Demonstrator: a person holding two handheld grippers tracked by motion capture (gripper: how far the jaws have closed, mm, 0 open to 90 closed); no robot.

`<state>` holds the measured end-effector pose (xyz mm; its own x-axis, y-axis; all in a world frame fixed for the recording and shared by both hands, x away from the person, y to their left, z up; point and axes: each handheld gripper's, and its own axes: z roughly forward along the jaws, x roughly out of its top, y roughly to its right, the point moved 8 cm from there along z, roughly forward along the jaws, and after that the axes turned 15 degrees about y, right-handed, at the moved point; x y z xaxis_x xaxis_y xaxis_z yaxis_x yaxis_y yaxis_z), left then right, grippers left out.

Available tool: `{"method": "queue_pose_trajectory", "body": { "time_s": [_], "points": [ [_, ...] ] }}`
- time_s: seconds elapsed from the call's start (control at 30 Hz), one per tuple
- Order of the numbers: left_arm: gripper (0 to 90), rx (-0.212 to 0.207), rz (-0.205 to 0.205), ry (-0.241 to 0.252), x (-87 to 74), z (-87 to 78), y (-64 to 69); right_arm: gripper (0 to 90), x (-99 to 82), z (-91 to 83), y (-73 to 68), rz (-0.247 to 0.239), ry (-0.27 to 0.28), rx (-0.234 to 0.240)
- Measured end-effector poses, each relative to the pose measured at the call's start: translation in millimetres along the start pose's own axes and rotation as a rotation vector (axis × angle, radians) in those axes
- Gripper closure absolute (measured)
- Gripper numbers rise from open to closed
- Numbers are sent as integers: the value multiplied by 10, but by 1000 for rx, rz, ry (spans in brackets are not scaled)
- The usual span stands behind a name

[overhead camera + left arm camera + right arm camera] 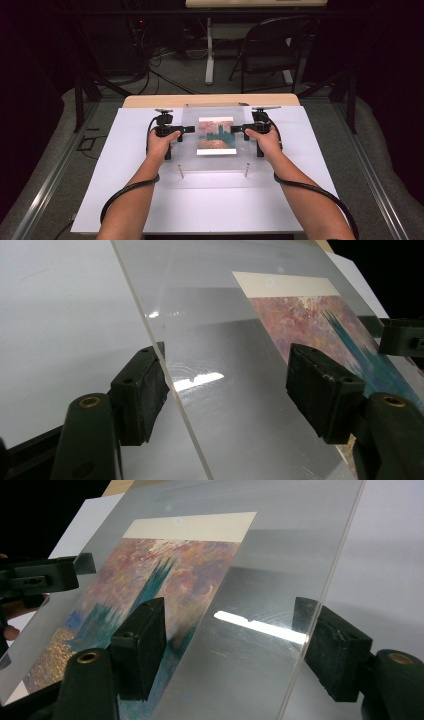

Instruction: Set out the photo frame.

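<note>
Grippers at a clear acrylic sheet (215,137)

Left gripper (189,129) and right gripper (235,129) each straddle a side edge, jaws spread, painting print (216,135) between them.

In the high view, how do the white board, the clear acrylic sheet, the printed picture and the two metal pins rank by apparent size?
1. White board, largest.
2. Clear acrylic sheet.
3. Printed picture.
4. Two metal pins, smallest; they look alike, so I do not rank one against the other.

Clear sheet (216,140) over picture (216,136), on table (210,210).
Left gripper (189,129) at its left edge, right gripper (236,129) at its right.
</note>
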<state>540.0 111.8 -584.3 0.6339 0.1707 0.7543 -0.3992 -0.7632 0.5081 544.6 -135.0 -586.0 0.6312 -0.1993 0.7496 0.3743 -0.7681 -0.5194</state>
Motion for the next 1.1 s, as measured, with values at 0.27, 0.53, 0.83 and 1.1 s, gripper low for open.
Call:
{"method": "queue_pose_trajectory", "body": {
  "time_s": [0.27,0.53,0.83,1.1],
  "points": [
    [390,-18,26,30,84,-144,88,323,72,-134,-103,-45,12,20],
    [439,-25,45,49,165,-295,198,334,136,-283,-226,-112,29,35],
    [480,-32,70,70,217,-454,315,383,187,-452,-336,-131,51,39],
    [515,-38,85,66,256,-572,383,408,225,-551,-419,-163,40,38]
  ]
}}
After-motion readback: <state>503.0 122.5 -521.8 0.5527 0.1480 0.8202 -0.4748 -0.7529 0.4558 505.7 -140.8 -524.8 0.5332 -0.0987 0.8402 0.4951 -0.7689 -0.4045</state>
